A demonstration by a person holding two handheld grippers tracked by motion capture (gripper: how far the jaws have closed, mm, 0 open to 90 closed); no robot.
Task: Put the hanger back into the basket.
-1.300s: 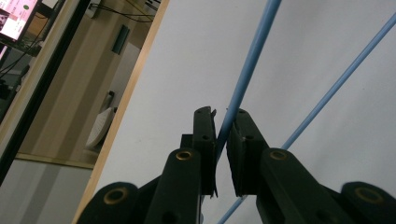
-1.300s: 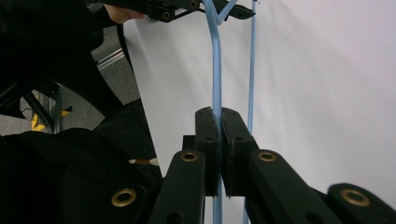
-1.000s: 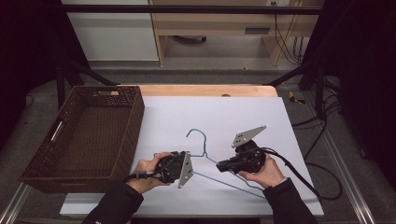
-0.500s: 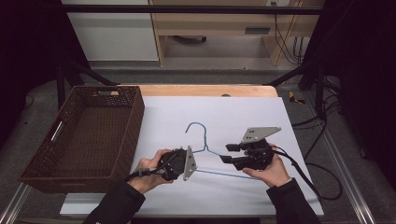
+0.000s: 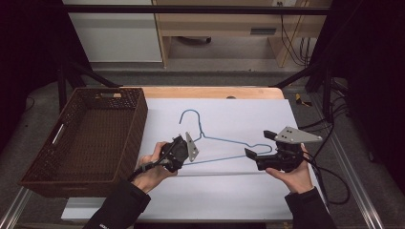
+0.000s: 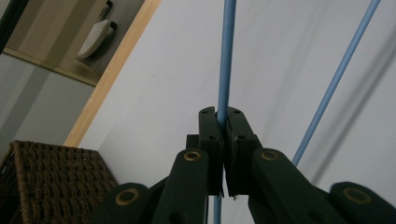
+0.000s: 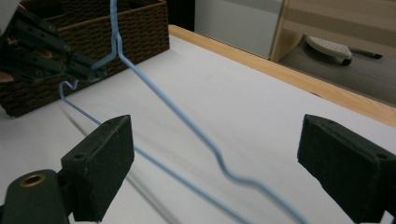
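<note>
Blue wire hanger (image 5: 224, 143) over white worktop (image 5: 229, 200), just right of wicker basket (image 5: 86, 138). Left tool (image 5: 184, 153) clamps hanger's left end. Right tool (image 5: 258, 150) just opened wide, astride hanger's right end, not touching.

Basket (image 5: 86, 133) blocks left; bare table (image 5: 239, 200) near side; hanger (image 5: 224, 143) spans middle
</note>
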